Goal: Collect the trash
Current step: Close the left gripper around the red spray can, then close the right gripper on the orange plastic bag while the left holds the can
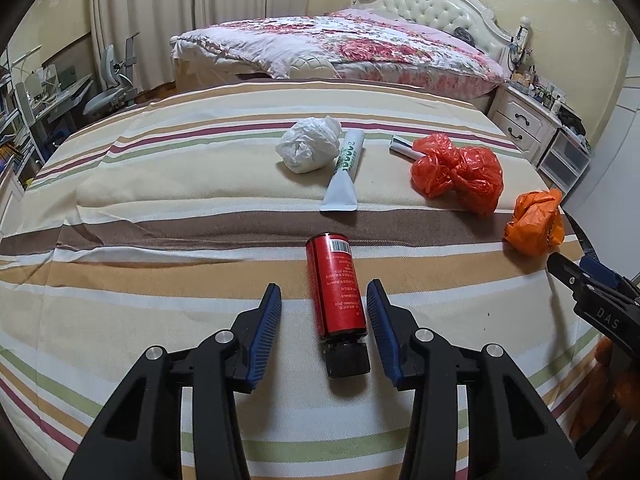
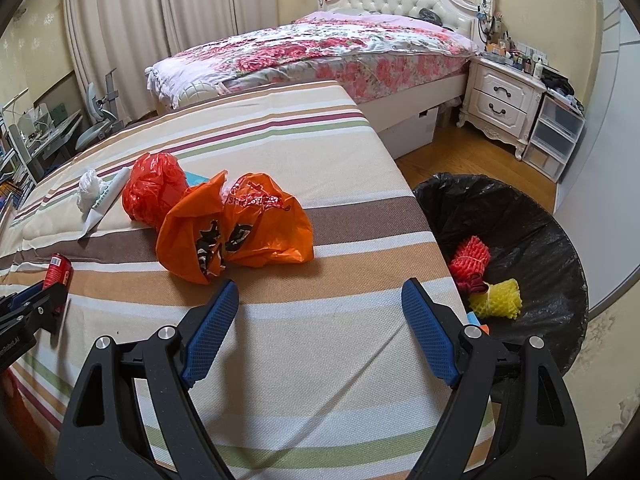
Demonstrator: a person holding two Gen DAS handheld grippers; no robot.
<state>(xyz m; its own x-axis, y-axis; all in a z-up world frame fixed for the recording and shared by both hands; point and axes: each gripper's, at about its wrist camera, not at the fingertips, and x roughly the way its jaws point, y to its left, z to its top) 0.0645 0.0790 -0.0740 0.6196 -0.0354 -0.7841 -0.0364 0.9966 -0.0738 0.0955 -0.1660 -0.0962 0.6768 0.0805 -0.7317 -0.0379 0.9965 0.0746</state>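
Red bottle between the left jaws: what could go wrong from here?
1. The red bottle lies on its side, pads not yet touching; the left gripper could roll it away on closing.
2. The bin sits beyond the striped table edge; a loose grip may drop the bottle onto the floor.

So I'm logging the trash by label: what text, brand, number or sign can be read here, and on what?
"DAS": on the right claw, side of its black body.
Red bottle: barcode and small print, too blurred to read.
Orange bag: red lettering and black marks, crumpled, unreadable.
White tube: green print, unreadable.
Left claw: white lettering cut off at the frame edge, unreadable.
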